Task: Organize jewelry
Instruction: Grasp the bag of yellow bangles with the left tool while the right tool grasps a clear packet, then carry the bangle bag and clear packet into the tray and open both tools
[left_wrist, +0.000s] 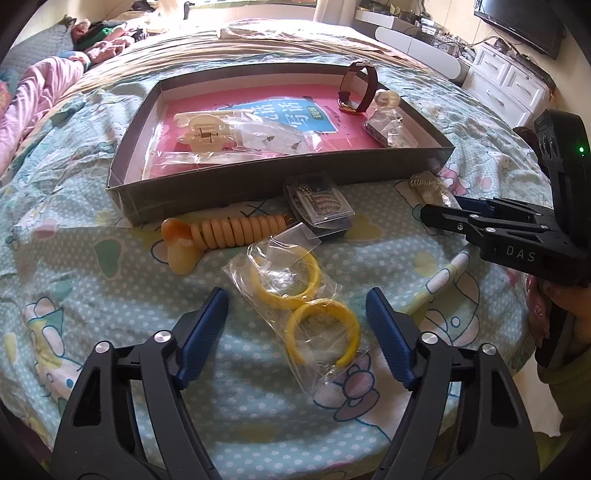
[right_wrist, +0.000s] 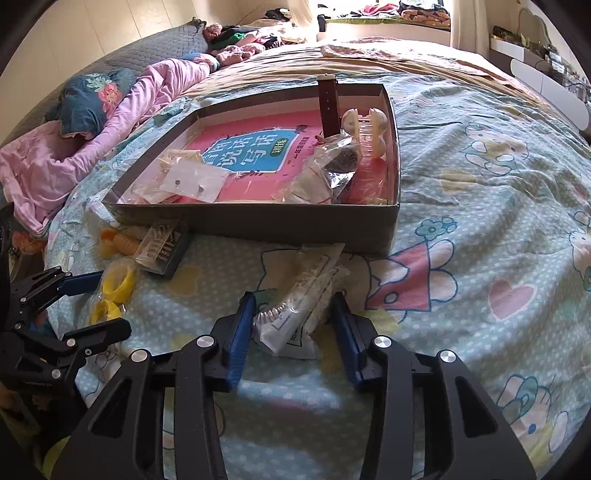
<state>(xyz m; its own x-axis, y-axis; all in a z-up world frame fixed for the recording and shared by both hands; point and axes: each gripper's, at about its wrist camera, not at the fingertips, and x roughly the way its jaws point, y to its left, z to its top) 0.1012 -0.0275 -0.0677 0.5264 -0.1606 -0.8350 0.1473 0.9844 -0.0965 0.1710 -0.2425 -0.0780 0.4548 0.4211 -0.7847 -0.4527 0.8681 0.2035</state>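
Glossy plastic bag, cotton bedsheet

A clear bag holding two yellow bangles lies flat on the bed at lower centre of my left view. Above it lie an orange spiral hair tie and a small clear case, both by the shallow grey box. A crumpled packet sits centre in my right view.

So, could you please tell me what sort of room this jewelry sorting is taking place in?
Most likely a bedroom at home. The work surface is a bed with a cartoon-print sheet, a pink quilt lies bunched near the headboard, and a white dresser stands alongside.
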